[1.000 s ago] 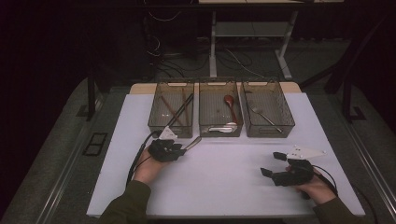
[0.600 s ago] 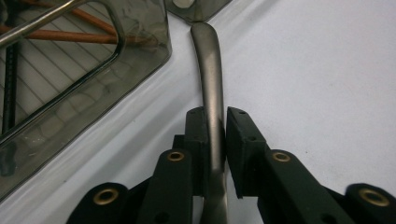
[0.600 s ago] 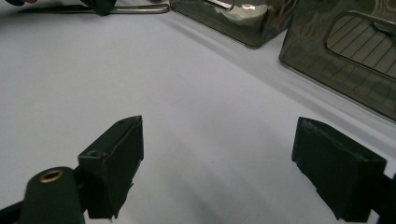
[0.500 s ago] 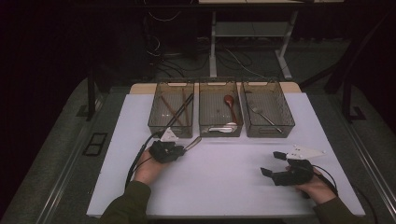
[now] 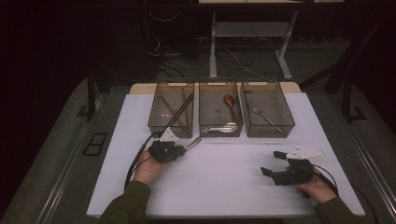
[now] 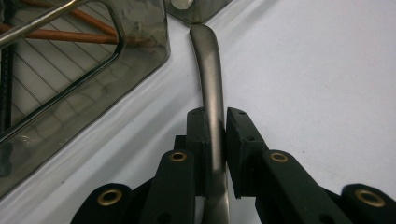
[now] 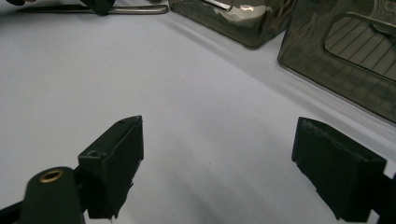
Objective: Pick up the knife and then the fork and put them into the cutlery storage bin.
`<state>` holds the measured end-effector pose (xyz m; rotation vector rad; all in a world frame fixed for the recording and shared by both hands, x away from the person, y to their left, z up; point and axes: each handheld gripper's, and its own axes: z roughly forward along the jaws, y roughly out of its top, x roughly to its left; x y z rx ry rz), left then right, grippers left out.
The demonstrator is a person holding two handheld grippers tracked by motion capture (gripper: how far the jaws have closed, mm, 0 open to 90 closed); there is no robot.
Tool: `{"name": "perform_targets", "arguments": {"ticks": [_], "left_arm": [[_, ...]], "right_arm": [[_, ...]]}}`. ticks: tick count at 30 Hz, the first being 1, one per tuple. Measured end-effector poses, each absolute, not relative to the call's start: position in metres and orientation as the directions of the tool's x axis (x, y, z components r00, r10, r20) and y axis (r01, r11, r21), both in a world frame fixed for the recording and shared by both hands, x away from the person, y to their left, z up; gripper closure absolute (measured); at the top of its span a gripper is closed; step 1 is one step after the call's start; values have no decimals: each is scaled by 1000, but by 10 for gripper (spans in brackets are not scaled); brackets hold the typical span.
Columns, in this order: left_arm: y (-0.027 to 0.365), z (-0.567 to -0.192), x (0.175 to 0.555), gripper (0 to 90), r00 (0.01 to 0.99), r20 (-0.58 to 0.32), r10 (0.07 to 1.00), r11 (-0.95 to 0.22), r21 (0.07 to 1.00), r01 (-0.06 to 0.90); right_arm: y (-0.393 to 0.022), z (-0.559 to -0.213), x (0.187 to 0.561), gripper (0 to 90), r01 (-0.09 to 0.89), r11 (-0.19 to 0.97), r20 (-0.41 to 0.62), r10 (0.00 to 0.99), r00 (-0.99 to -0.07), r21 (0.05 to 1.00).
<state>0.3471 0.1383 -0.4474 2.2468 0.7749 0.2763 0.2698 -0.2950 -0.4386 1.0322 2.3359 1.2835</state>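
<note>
High view, left: my left gripper (image 5: 183, 148) holds a metal utensil handle (image 5: 192, 143) low over the white tabletop (image 5: 224, 186), just in front of the left bin (image 5: 171, 116), near the far edge.
High view, right: my right gripper (image 5: 273, 163) rests near the tabletop's right front corner, jaws spread wide, nothing between them.
High view, bins: three wire bins stand in a row along the far edge; the middle bin (image 5: 219, 112) has a dark spoon (image 5: 229, 103), the right bin (image 5: 267, 111) a fork (image 5: 260, 115).
Left gripper view: my jaws have just been closing and now clamp the handle (image 6: 212, 88), which curves away toward the bin corner (image 6: 84, 60).
Right gripper view: my jaws stand far apart over bare tabletop (image 7: 196, 93); bins lie ahead at the right.
</note>
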Motion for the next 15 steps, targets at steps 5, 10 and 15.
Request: {"name": "perform_targets", "arguments": {"ticks": [5, 10, 15], "left_arm": [[136, -444, 344, 794, 810, -29, 585, -560, 709, 429], [135, -436, 340, 794, 831, -26, 556, -566, 720, 401], [128, -428, 331, 793, 869, -26, 494, -586, 729, 355]], "right_arm": [[-295, -437, 269, 164, 447, 344, 93, 698, -710, 825], [-295, -433, 270, 164, 447, 359, 96, 683, -724, 819], [-296, -425, 274, 164, 464, 376, 133, 645, -752, 802]]}}
